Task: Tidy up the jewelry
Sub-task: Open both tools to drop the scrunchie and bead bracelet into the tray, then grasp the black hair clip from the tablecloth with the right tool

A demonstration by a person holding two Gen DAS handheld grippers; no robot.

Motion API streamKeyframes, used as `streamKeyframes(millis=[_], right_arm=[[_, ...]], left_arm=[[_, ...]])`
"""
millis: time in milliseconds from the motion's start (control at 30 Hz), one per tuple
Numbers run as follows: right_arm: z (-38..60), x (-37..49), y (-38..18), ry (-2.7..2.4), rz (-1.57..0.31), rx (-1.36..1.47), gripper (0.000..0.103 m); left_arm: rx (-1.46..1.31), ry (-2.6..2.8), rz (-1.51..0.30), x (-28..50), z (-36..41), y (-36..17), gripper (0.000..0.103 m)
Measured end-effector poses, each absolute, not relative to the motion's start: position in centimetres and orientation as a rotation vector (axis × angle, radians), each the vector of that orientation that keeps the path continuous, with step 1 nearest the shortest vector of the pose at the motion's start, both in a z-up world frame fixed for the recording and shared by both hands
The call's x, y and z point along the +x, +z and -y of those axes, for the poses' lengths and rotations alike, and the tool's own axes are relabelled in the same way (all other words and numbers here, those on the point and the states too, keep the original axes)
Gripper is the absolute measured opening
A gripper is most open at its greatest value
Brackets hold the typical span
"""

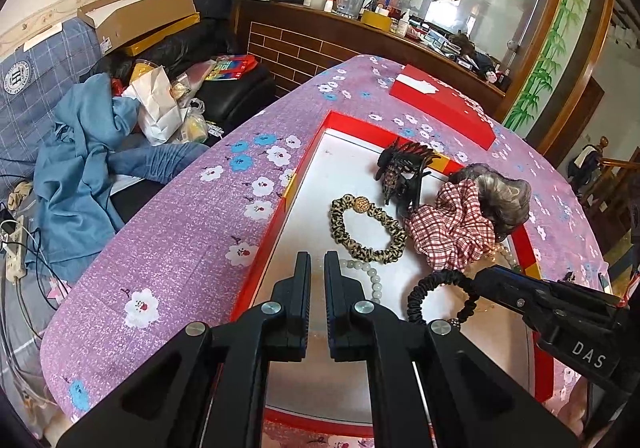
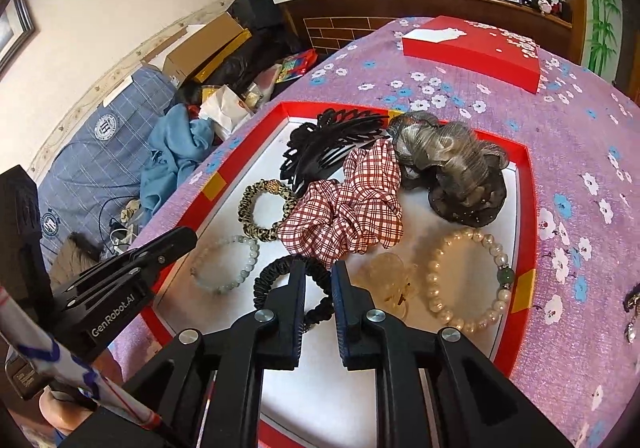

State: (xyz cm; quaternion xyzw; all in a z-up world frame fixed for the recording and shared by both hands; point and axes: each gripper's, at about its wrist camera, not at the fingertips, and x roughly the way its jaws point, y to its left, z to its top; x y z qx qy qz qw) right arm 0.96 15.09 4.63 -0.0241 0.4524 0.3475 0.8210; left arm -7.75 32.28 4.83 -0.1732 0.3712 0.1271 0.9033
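A red-rimmed white tray (image 1: 304,163) (image 2: 524,183) holds a black claw clip (image 1: 404,167) (image 2: 320,147), a leopard scrunchie (image 1: 362,230) (image 2: 262,207), a red plaid scrunchie (image 1: 450,224) (image 2: 352,207), a grey hairpiece (image 1: 502,195) (image 2: 444,159), a green bead bracelet (image 1: 370,274) (image 2: 228,264), a pearl bracelet (image 2: 466,284), a clear clip (image 2: 390,280) and a black hair tie (image 1: 436,298) (image 2: 280,280). My left gripper (image 1: 318,260) hovers over the tray's near part, jaws a narrow gap apart, empty. My right gripper (image 2: 318,268) is slightly open, straddling the black hair tie's band.
A red lid (image 1: 444,109) (image 2: 476,47) lies on the purple flowered tablecloth (image 1: 192,224) behind the tray. A cluttered sofa with blue cloth (image 1: 84,151) stands left of the table. Earrings (image 2: 632,312) lie on the cloth at right.
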Motion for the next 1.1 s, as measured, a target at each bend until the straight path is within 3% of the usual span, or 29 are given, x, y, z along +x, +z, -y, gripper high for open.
streamKeyframes(millis=[500, 600, 700, 1100], right_arm=[[-6.3, 1.0, 8.1, 0.689, -0.921, 0.075, 0.019], [-3.2, 1.9, 8.2, 0.636, -0.921, 0.085, 0.019], [1.1, 3.3, 7.8, 0.568, -0.929, 0.119, 0.019], [16.0, 9.2, 4.0, 0.282, -0.982, 0.301, 0.018]], left_arm=[[-0.276, 0.181, -0.755, -7.6, -26.8, 7.8, 0.007], [-0.236, 0.146, -0.761, -7.0, -24.4, 8.4, 0.008], [-0.203, 0.107, -0.77, -6.4, -21.9, 8.9, 0.016], [-0.09, -0.235, -0.952, -1.1, -7.1, 8.2, 0.018]])
